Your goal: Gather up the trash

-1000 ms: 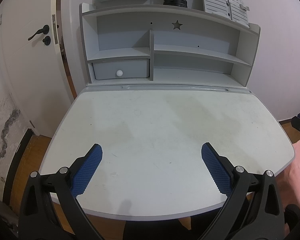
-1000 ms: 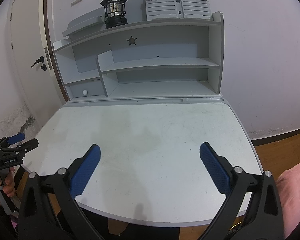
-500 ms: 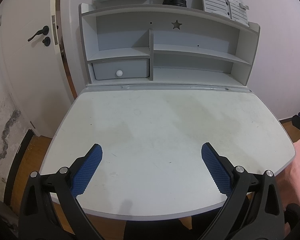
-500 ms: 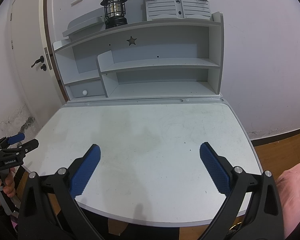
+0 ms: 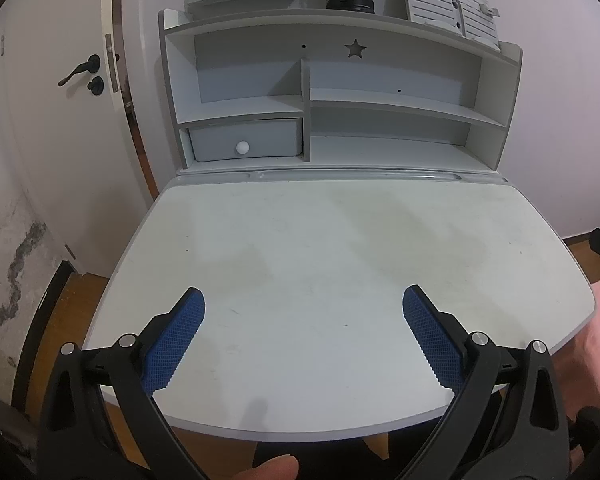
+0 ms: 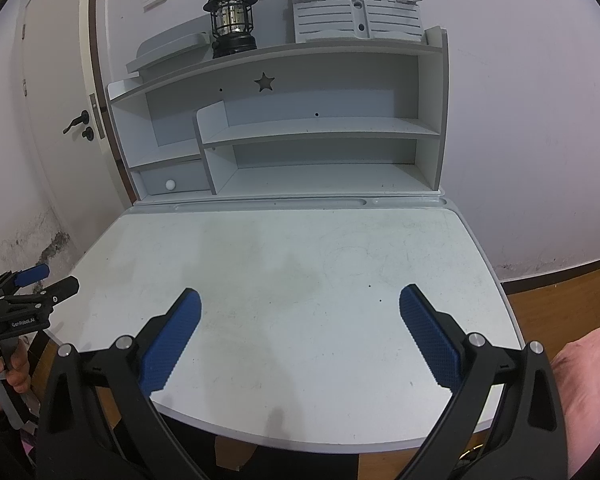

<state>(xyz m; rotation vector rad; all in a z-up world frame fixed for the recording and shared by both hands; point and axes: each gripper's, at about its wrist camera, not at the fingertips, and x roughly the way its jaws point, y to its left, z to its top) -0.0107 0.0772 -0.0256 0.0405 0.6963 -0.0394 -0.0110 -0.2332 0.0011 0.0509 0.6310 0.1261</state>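
Nearest to me, the left gripper (image 5: 303, 328) hangs over the front edge of the desk (image 5: 340, 248), its blue pads (image 5: 172, 344) spread wide with nothing between them. Beside it the right gripper (image 6: 300, 330) sits in the same posture, fingers fully apart and empty, over the same front edge. From the right wrist view, the left tool also shows at the far left margin, held in a hand (image 6: 4, 364) just off the desk's left corner.

No trash is visible anywhere in either view. The desktop carries only faint scuffs and a few dark specks, too small to identify as collectable items. With no object to fix on, I cannot state which way the task's thing lies from either gripper, its long axis, or which hand is nearer; neither can its appearance be reported. My judgement is that either collection is finished, or the trash lies outside these views.

Further back, a pen groove runs along the desk's rear edge. Behind it stands the shelf unit (image 6: 324, 128) with bare compartments, a small drawer (image 5: 246, 145) with a white knob at lower left, and a star cut-out in the back panel. On top stand a black lantern (image 6: 232, 20) and a grey slatted stand (image 6: 358, 8). A door (image 5: 40, 100) with a dark handle stands to the left.
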